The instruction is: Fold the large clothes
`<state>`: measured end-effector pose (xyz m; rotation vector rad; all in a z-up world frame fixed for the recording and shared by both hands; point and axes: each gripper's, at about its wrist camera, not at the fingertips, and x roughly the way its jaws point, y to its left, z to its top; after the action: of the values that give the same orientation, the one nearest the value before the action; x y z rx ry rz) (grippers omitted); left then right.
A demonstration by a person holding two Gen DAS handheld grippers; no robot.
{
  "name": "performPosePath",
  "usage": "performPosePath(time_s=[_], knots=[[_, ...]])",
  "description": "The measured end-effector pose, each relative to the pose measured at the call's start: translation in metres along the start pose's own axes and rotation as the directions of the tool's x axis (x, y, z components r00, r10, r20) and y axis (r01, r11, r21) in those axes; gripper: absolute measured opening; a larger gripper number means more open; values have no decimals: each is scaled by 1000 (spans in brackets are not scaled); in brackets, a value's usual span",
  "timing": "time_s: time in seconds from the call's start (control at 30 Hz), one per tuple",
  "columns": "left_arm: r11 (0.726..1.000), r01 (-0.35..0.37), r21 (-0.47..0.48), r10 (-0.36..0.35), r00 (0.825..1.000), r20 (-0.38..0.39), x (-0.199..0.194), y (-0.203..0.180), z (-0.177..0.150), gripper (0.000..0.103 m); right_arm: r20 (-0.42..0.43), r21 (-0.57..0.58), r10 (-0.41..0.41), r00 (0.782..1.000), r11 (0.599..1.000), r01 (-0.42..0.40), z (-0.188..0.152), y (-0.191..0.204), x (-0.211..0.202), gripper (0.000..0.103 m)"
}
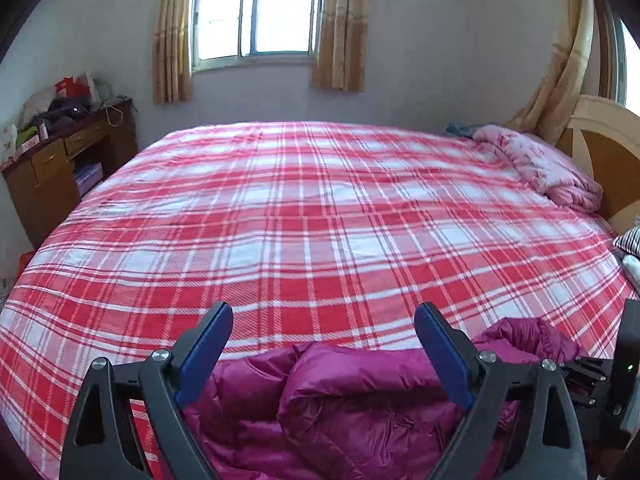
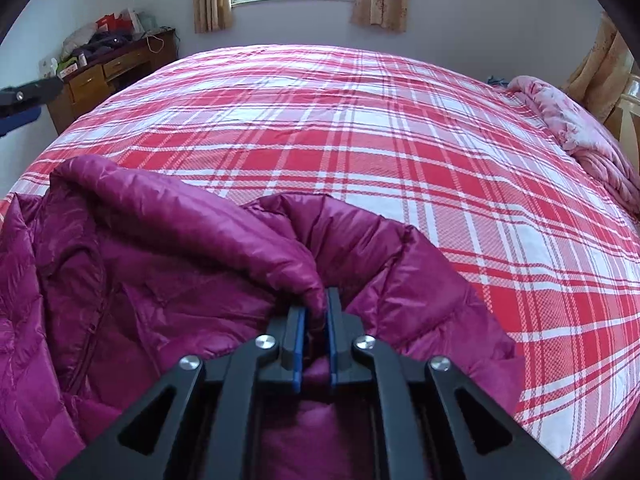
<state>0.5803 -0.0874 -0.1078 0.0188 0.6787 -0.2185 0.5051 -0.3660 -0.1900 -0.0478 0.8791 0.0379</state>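
A large magenta puffer jacket [image 2: 132,280] lies bunched at the near edge of a bed with a red-and-white plaid cover [image 2: 360,140]. My right gripper [image 2: 316,312] is shut on a fold of the jacket's fabric. In the left wrist view the jacket [image 1: 340,400] lies under and between the fingers of my left gripper [image 1: 324,320], which is open wide and holds nothing. The right gripper's body shows at the right edge of the left wrist view [image 1: 608,380]. The left gripper's finger shows at the left edge of the right wrist view [image 2: 24,98].
A pink quilt [image 1: 540,164] is bunched at the bed's right side by a wooden headboard [image 1: 600,148]. A wooden desk [image 1: 60,160] with clutter stands at the left wall. A window with curtains [image 1: 256,12] is behind the bed. Striped fabric [image 1: 630,240] lies at the right edge.
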Motion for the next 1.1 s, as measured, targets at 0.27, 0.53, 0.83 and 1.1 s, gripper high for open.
performPosePath(time_s=[0.27, 0.53, 0.83, 1.1], knots=[[997, -51, 56, 60, 983, -176, 52, -6, -59, 93, 61, 46, -2, 998, 999, -1, 5, -2, -38, 33], [996, -57, 65, 67, 985, -162, 50, -9, -60, 93, 145, 46, 7, 989, 999, -14, 41, 43, -44, 46], [998, 52, -20, -53, 997, -61, 19, -13, -31, 93, 29, 64, 28, 999, 997, -30, 18, 45, 6, 44], [1000, 9, -23, -14, 979, -204, 65, -11, -63, 93, 33, 57, 28, 999, 998, -30, 11, 47, 13, 44]])
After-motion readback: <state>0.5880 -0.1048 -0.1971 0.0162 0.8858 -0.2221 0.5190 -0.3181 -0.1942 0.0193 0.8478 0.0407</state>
